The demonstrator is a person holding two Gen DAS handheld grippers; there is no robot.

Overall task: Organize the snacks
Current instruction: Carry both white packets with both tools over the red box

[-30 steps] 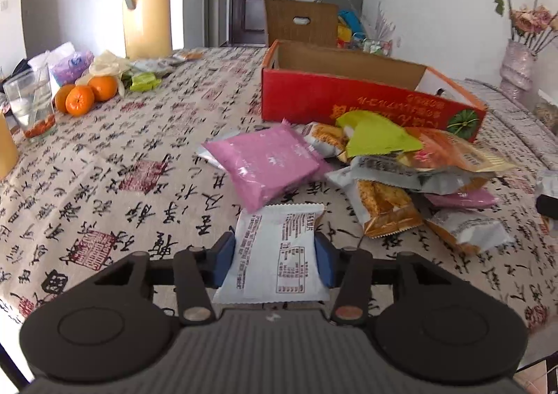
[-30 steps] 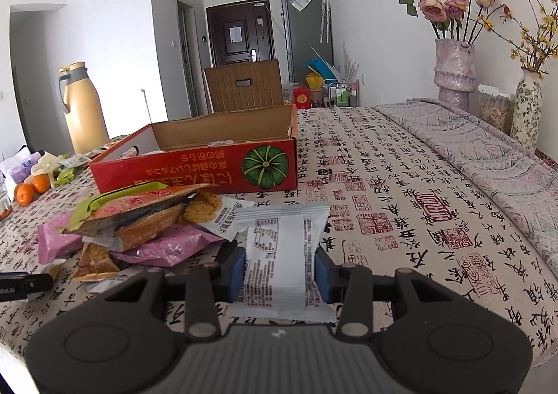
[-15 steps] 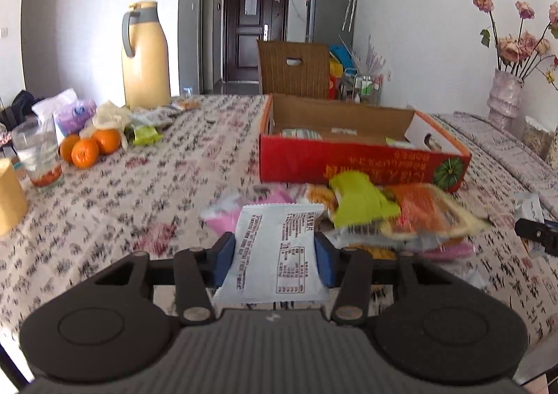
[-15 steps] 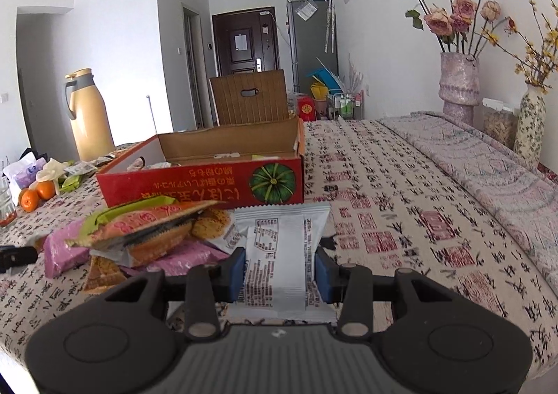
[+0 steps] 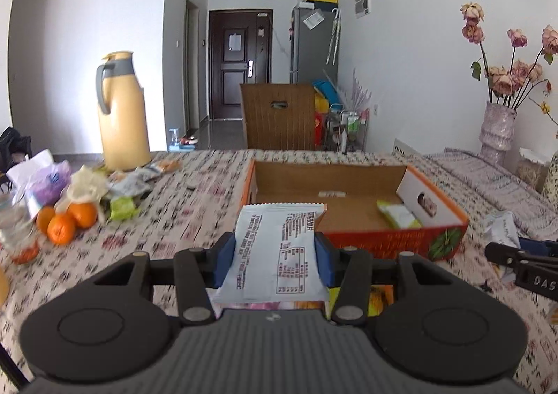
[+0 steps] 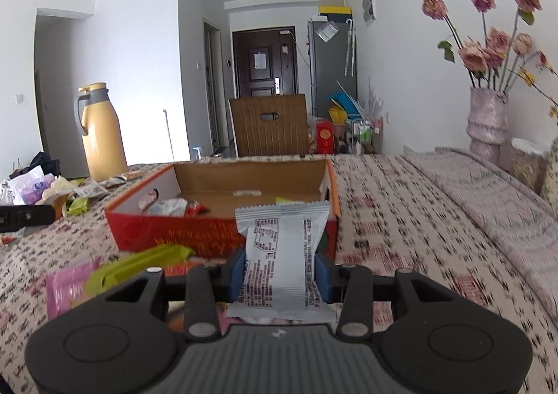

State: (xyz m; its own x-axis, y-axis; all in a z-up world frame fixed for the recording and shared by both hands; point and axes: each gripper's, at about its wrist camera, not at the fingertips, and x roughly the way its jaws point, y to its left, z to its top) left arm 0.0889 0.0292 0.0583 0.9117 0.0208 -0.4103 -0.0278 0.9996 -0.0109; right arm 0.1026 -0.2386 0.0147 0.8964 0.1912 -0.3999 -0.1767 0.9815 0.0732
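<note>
Red cardboard walls of the open box (image 5: pixel 383 243) are seen just beyond the left gripper (image 5: pixel 275 256), whose blue pads are clamped on a white snack packet (image 5: pixel 279 251). The box's brown floor is mostly bare ahead of the jaws, with a pale green packet (image 5: pixel 399 216) to their right. In the right wrist view the right gripper (image 6: pixel 280 275) is clamped on a second white packet (image 6: pixel 282 254), and the box's near right corner (image 6: pixel 333 219) is met directly ahead; open tablecloth (image 6: pixel 436 219) lies to the right.

Compared with a second ago, both grippers have been raised and the box interior is now seen from above. The snack pile, then ahead of the left jaws, is now hidden under them. The tablecloth print is blurred. The right gripper (image 5: pixel 523 263) is cut off at the left view's right edge.
</note>
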